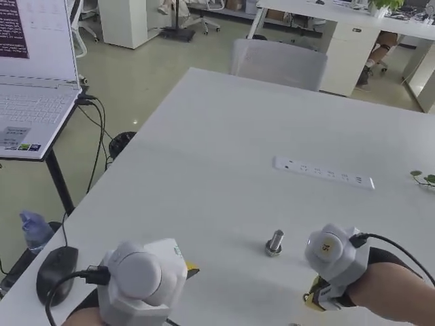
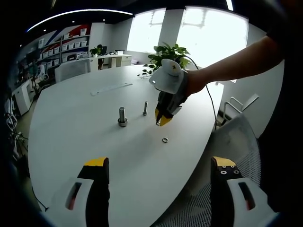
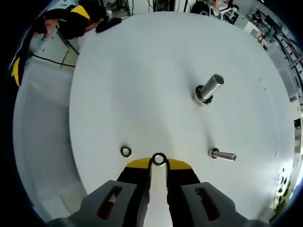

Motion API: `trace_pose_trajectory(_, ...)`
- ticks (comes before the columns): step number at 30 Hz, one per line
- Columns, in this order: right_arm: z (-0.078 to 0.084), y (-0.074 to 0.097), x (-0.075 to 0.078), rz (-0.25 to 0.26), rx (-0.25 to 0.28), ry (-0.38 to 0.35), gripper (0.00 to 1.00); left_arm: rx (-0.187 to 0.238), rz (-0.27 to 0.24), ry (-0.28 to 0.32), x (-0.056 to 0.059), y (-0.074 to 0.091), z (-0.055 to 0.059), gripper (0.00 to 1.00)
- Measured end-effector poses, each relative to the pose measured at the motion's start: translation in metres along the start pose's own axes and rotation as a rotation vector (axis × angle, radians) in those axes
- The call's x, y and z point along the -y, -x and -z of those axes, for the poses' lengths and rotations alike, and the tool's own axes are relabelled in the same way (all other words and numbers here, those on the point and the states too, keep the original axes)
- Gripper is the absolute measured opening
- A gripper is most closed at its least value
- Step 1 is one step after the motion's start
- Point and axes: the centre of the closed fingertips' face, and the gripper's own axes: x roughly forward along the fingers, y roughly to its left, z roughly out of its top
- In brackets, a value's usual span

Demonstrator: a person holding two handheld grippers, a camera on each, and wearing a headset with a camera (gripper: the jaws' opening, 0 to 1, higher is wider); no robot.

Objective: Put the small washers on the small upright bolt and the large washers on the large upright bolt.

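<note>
On the white surface [image 3: 142, 71] both bolts stand close together, the large upright bolt [image 3: 208, 89] farther out and the small upright bolt [image 3: 222, 154] nearer the right gripper [image 3: 159, 166]. That gripper has its jaws pressed together on a pinched washer [image 3: 159, 159], held at the very tips just above the surface and not yet over either bolt. A loose washer [image 3: 125, 151] lies flat just beside it, to the left in the right gripper view. The small bolt's shaft looks bare; a ring shows at the foot of the large bolt (whether it is a washer already threaded on or the bolt's own head, I cannot tell). The left gripper [image 2: 160, 163] hangs back near the surface's edge with its jaws spread wide and nothing between them. I judge the task to be early: one washer is in hand and unplaced, and at least one more is waiting.
</note>
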Motion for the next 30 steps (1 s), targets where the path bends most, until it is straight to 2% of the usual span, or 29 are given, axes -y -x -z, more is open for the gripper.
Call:
trace_pose_trajectory(7, 0.019, 0.01, 0.015, 0.009, 0.001, -0.029, 0.12, -0.004, -0.009, 0.008, 0.0, -0.007, -0.003, 0.93)
trace_pose_trajectory(14, 0.034, 0.02, 0.029, 0.024, 0.001, -0.05, 0.12, -0.023, 0.007, 0.01, 0.007, -0.014, 0.0, 0.98)
trace_pose_trajectory(17, 0.038, 0.024, 0.035, 0.031, 0.001, -0.056, 0.12, -0.037, 0.012, -0.007, 0.011, -0.018, 0.002, 1.0)
trace_pose_trajectory(19, 0.038, 0.025, 0.036, 0.034, 0.002, -0.055, 0.12, -0.038, 0.013, -0.005, 0.012, -0.018, 0.002, 1.0)
trace_pose_trajectory(24, 0.034, 0.032, 0.052, 0.055, 0.016, -0.06, 0.12, -0.036, 0.008, 0.002, 0.012, -0.019, 0.0, 0.99)
trace_pose_trajectory(30, 0.02, 0.044, 0.073, 0.08, 0.04, -0.072, 0.12, -0.056, 0.007, -0.006, 0.011, -0.02, 0.006, 0.98)
